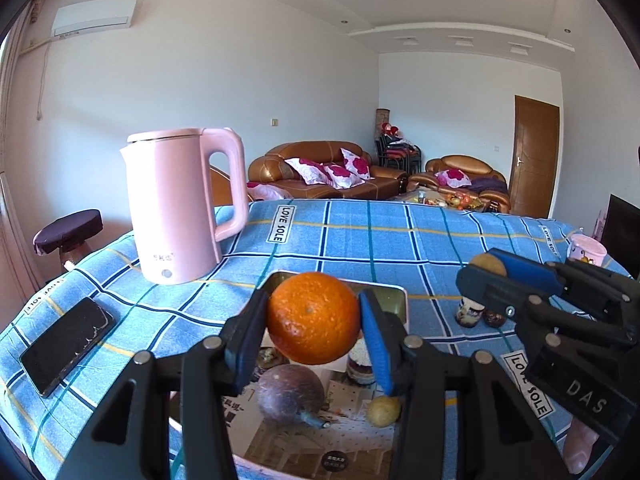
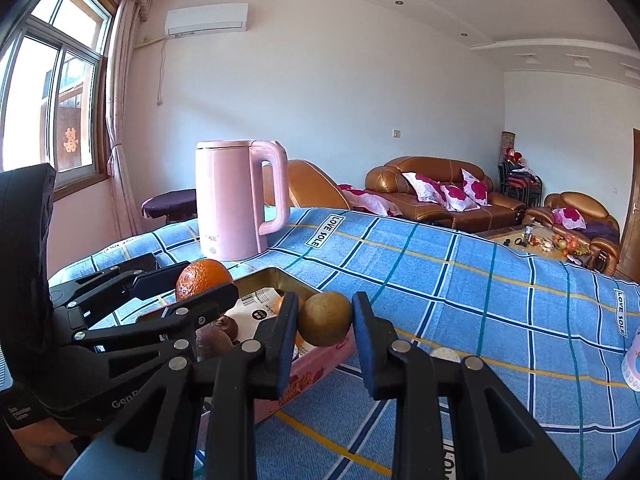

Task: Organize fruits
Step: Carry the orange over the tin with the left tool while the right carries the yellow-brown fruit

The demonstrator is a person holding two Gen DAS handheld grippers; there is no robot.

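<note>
Because both fruits are bound for the tin [image 1: 394,294], each is carried clear of the cloth — the left gripper [image 1: 314,320] clamps the orange [image 1: 314,312] above the tin, and at its 3 o'clock the right gripper [image 2: 325,320] pinches a brownish fruit [image 2: 325,318] over the tin's edge.

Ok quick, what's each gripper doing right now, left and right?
Left gripper: shut on the round orange mandarin.
Right gripper: shut on the small round brownish-green fruit.
</note>
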